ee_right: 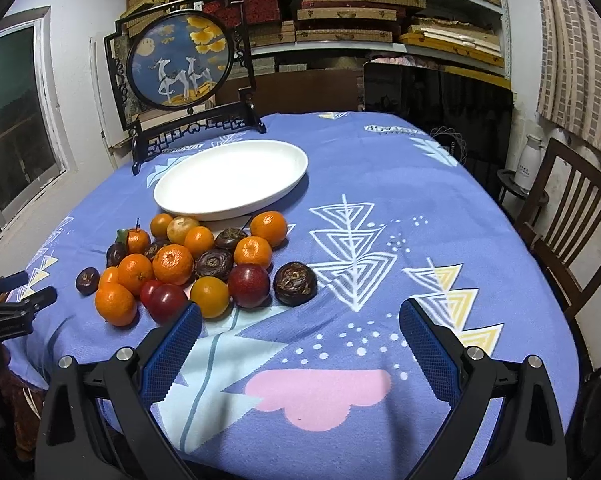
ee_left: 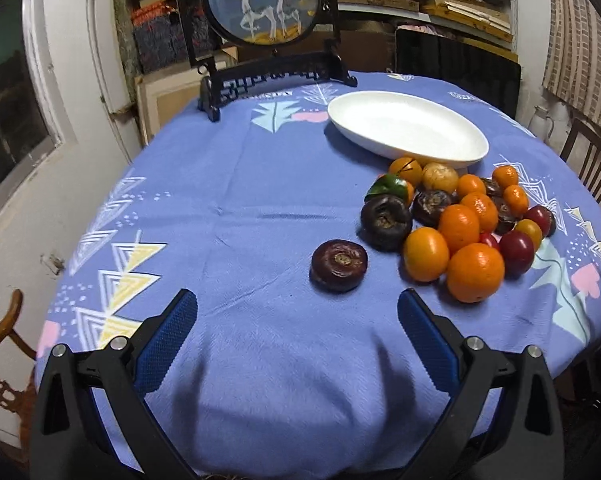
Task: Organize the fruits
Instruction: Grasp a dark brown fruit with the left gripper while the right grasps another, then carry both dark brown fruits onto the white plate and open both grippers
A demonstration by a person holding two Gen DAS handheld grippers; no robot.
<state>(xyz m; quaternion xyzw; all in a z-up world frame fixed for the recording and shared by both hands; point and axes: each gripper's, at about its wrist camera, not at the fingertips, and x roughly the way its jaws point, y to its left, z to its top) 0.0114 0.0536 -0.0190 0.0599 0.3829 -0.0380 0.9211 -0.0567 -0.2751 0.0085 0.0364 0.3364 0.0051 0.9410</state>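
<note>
Both the left gripper (ee_left: pixel 296 308) and right gripper (ee_right: pixel 300 318) hover with fingers spread wide, holding nothing. The fruits (ee_right: pixel 192 268) (oranges, dark ones) lie heaped just near the empty white plate (ee_right: pixel 232 178).

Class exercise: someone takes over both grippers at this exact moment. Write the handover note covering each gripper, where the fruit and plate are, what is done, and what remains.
Left gripper: jaws open, holding nothing, above the cloth just short of a lone dark fruit.
Right gripper: jaws open, holding nothing, to the right of the fruit pile.
Things: oranges, red and dark fruits lie heaped on the blue tablecloth, in front of the white oval plate. The lone dark fruit sits apart on the pile's left.
Done: nothing is on the plate.
Left: presumably all the fruit still needs sorting, likely onto the plate; the lone dark fruit looks the easiest start.
</note>
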